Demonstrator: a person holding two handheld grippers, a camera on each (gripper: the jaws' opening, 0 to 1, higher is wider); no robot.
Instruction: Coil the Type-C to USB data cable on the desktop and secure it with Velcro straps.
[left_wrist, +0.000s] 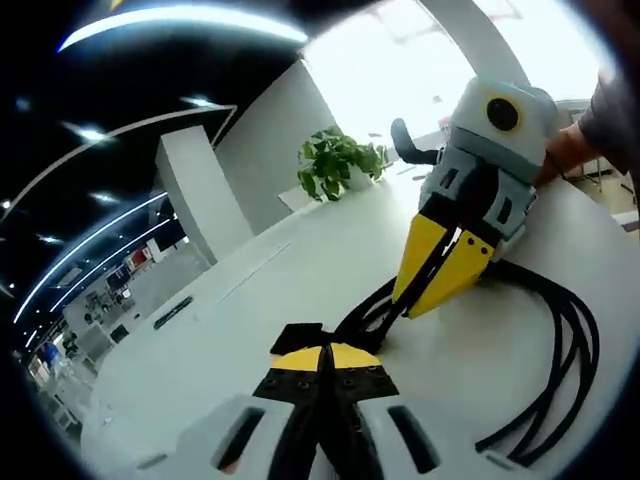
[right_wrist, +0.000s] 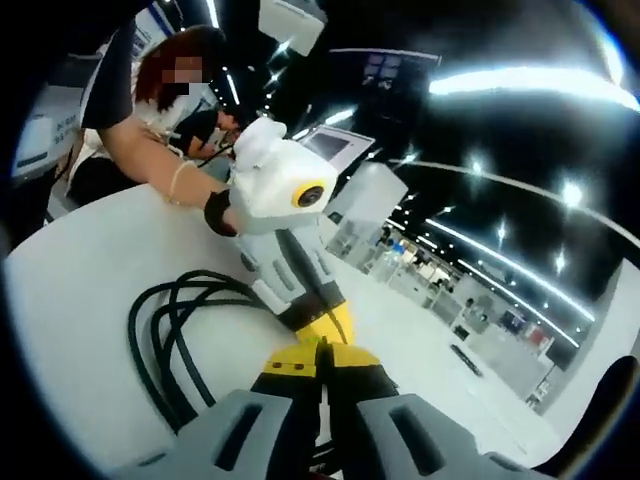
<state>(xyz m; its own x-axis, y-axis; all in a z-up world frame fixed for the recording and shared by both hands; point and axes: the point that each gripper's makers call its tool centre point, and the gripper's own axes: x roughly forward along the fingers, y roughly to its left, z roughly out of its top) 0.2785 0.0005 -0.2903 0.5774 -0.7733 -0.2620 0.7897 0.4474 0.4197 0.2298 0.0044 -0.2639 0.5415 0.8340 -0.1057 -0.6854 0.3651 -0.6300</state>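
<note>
A black data cable (left_wrist: 572, 345) lies in several loops on the white table (left_wrist: 200, 330); its strands run together at a pinch point between the two grippers. My left gripper (left_wrist: 322, 348) is shut, with a black Velcro strap (left_wrist: 297, 336) sticking out at its yellow tips. My right gripper (left_wrist: 402, 308) comes down from the right, shut on the gathered cable strands just beyond. In the right gripper view the cable loops (right_wrist: 165, 330) spread to the left, my right gripper (right_wrist: 318, 350) is shut, and the left gripper (right_wrist: 338, 322) meets it tip to tip.
A potted green plant (left_wrist: 335, 165) and a dark chair back (left_wrist: 405, 140) stand at the table's far edge. A person's forearm (right_wrist: 150, 160) reaches over the table behind the left gripper. Another seated person is further back.
</note>
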